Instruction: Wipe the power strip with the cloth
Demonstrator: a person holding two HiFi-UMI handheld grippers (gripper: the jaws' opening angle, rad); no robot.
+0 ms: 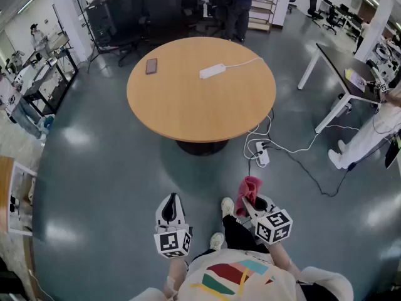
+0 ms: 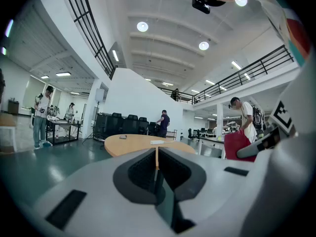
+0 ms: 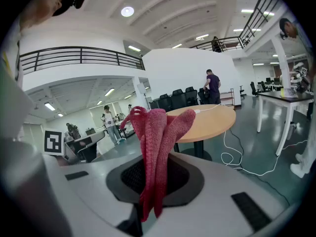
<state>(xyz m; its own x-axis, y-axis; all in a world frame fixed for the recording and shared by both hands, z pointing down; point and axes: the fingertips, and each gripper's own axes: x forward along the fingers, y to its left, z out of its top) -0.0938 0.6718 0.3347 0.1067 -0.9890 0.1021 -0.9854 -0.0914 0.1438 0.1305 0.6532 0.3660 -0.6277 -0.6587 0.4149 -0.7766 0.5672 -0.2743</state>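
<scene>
- Left gripper (image 1: 170, 199) hangs over the floor on the near side of the round table (image 1: 200, 108), well apart from it. Its jaws are pressed together with nothing between them.
- Dark phone (image 1: 151, 66) lies on the table near its far left edge.
- White power strip (image 1: 212, 71) lies on the table's far half, to the right of the phone. Its cord (image 1: 244, 61) runs off the table's far right edge.
- Right gripper (image 1: 249, 204) is also on the table's near side, well apart from it. It is pinching a red knitted cloth (image 1: 249, 185), whose folds stick out past the jaws.
- Floor strip (image 1: 262, 153), also white, lies on the floor just right of the table's base, with cables trailing from it.
</scene>
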